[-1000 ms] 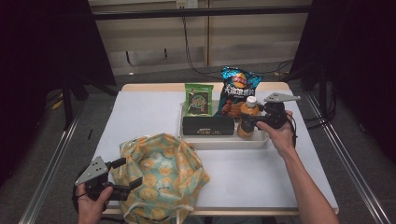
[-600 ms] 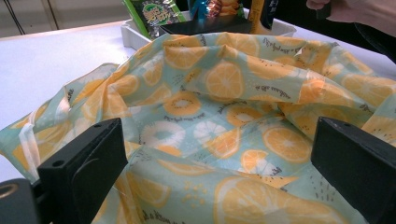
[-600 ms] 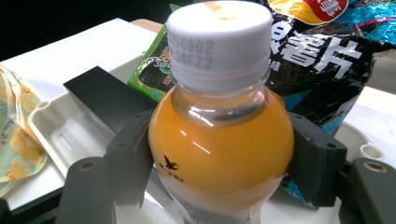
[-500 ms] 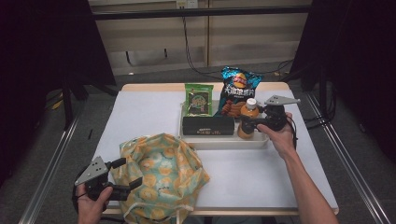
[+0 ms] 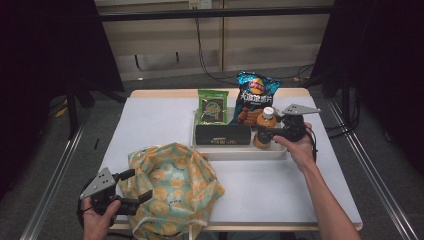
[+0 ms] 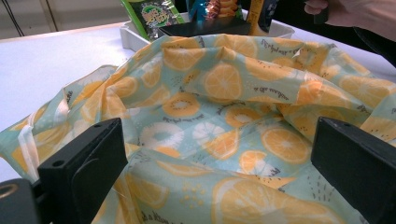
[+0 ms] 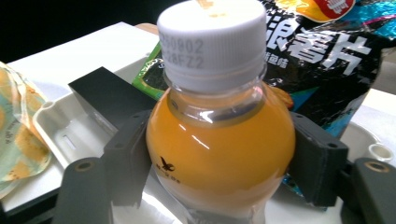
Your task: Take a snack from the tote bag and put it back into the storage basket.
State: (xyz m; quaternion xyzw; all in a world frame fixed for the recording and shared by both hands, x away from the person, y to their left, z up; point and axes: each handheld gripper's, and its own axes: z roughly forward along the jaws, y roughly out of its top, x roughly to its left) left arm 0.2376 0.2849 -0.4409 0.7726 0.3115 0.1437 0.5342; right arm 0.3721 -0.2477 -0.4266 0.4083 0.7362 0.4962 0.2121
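The right tool (image 5: 264, 134) pinches the orange juice bottle (image 7: 219, 154) in the tray (image 5: 240, 151) near the worktop's far edge; the left tool (image 5: 134, 186), jaws spread, straddles the fruit-print bag (image 5: 172, 190) at the near edge.

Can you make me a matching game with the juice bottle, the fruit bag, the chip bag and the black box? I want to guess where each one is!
Things:
1. orange juice bottle
2. fruit-print bag
3. chip bag
4. black box

Places:
A. lying flat at the front of the white tray
B. between the jaws of the right gripper
C. on the table's near side, by the left gripper
D. standing at the back of the tray, behind the bottle

Pairs: 1-B, 2-C, 3-D, 4-A
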